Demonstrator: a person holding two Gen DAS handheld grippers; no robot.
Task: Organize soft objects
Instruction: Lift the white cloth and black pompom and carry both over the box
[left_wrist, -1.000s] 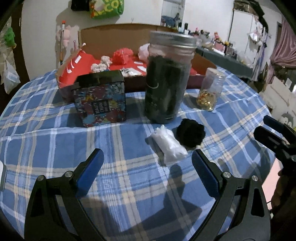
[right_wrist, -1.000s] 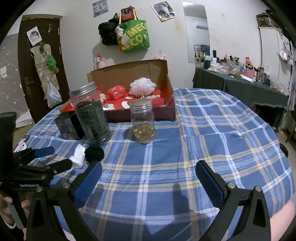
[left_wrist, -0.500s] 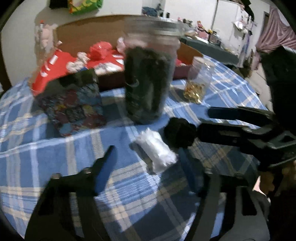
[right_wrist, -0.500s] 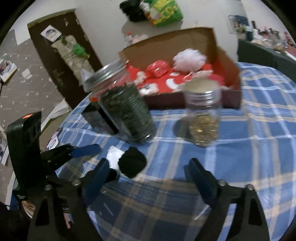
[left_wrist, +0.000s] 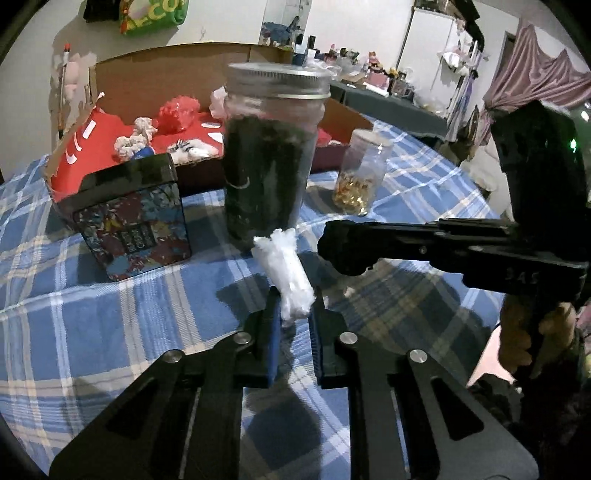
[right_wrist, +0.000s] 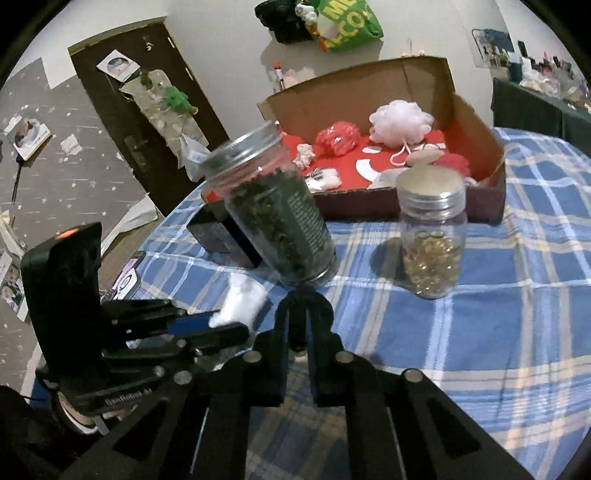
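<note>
Round bench (right_wrist: 517, 314) under blue plaid cloth, room's centre landmark. Behind bench: off-white wall (right_wrist: 229, 48); green bag (right_wrist: 349, 26) and black item hang high on it. Left of bench: dark brown door (right_wrist: 122, 122), papers and green toy fixed to it; grey star-patterned wall (right_wrist: 55, 177) beside door. Right of bench: dark-draped side table (left_wrist: 391, 107) crowded with small clutter, white cabinet (left_wrist: 428, 44) behind it, pink curtain (left_wrist: 535, 81) farther right. Light dim, indoor.

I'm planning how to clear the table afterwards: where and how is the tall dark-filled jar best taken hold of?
Probably grip the tall jar around its straight glass body below the metal lid, jaws level, coming from the near side. It stands upright; the patterned box crowds its left and the cardboard box sits behind it.
</note>
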